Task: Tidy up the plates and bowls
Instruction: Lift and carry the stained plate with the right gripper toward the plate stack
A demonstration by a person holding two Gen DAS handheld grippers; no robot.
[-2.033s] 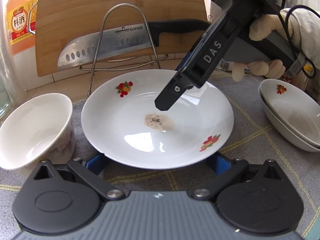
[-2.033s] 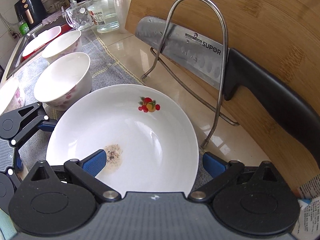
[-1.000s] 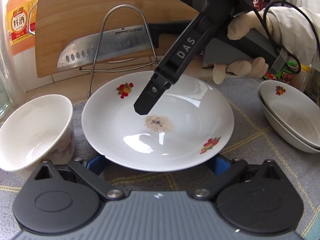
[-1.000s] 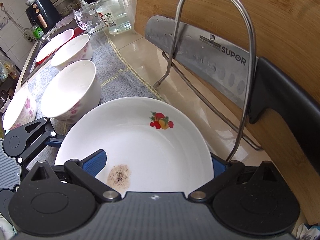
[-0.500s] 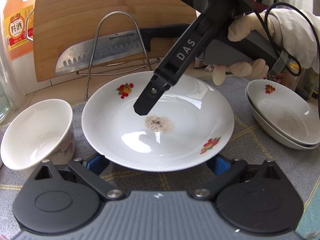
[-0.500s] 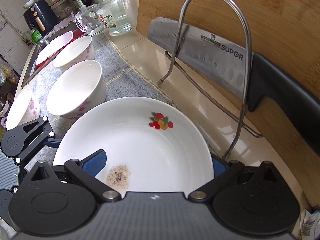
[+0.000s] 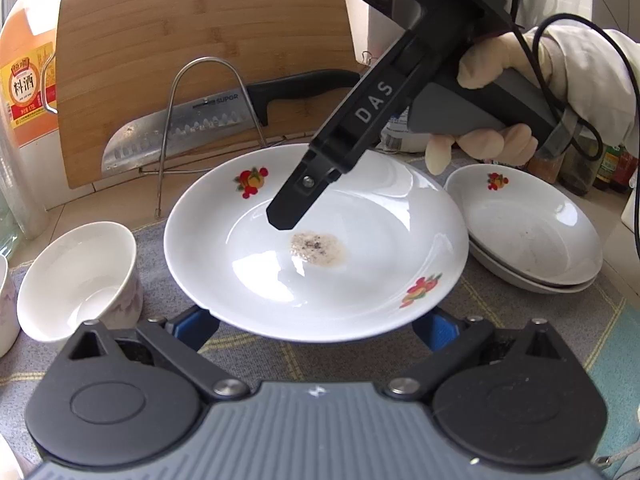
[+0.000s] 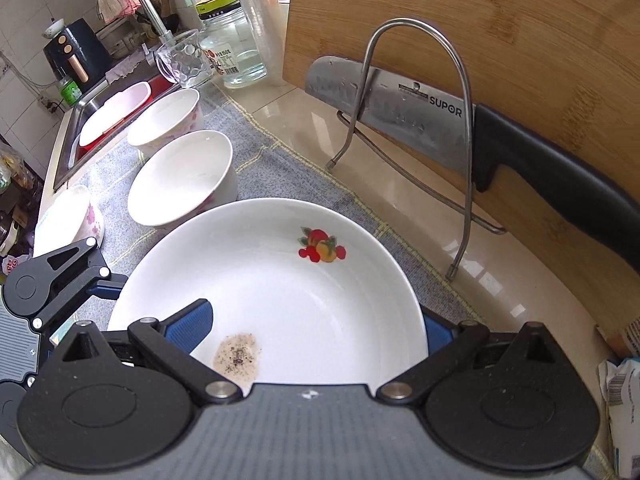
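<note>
Covering the counter is a grey mat [image 8: 276, 168] with yellow lines, and past its back edge the bare counter [image 8: 404, 184] carries a wire rack [image 8: 416, 128], a black-handled knife [image 8: 440, 120] and a bamboo cutting board [image 8: 500, 40]. A sink [image 8: 72, 128] lies at the counter's far end. The white plate [image 7: 360, 280], smudged brown at its centre, sits mid-mat. The left gripper [image 7: 316, 330] is spread wide, its blue pads tucked under the plate's near rim on either side. The right gripper [image 8: 316, 326] is also open, one blue finger [image 8: 188, 324] over the plate's inside and the other outside the rim. A white bowl [image 7: 76, 280] stands just beside the plate toward the sink; two stacked plates [image 7: 532, 236] lie on the opposite side.
</note>
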